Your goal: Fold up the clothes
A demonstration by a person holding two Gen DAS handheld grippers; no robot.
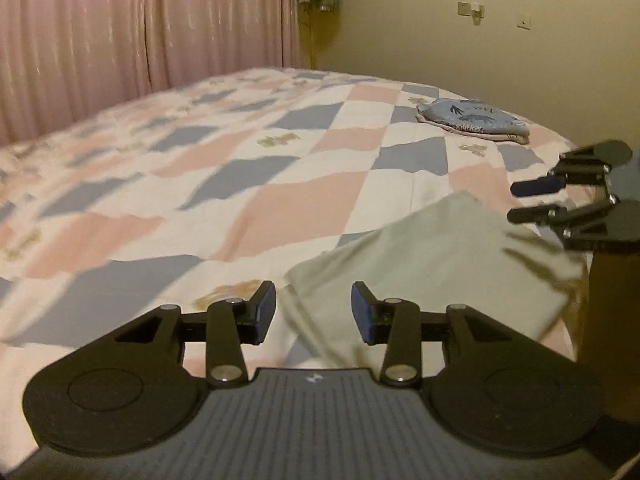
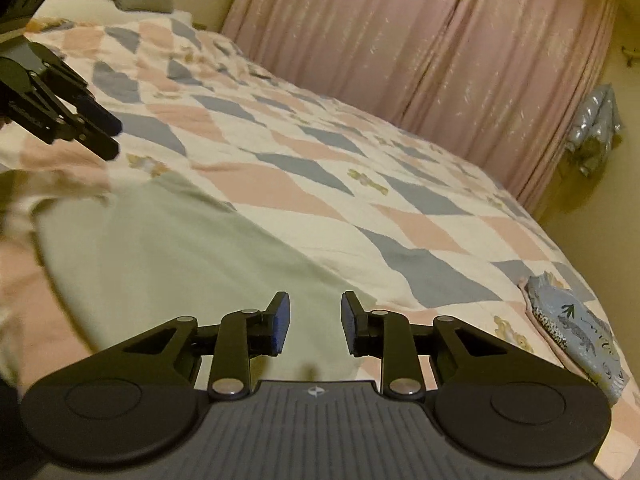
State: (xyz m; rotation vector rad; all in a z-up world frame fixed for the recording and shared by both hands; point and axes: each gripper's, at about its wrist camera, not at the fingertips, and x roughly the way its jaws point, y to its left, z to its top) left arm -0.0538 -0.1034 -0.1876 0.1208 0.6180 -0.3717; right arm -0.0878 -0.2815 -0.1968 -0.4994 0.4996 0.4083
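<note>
Pale green cloth (image 1: 432,264) lying flat, lower right of frame. Left gripper (image 1: 314,312) and right gripper (image 2: 314,322) wide, empty. Between folds, seemingly; next, pinch an edge.

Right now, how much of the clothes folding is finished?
Done: a blue printed garment lies folded at the far edge of the bed. In hand: nothing; the left gripper and right gripper are both open above a pale green garment. That one looks partly folded at most.
</note>
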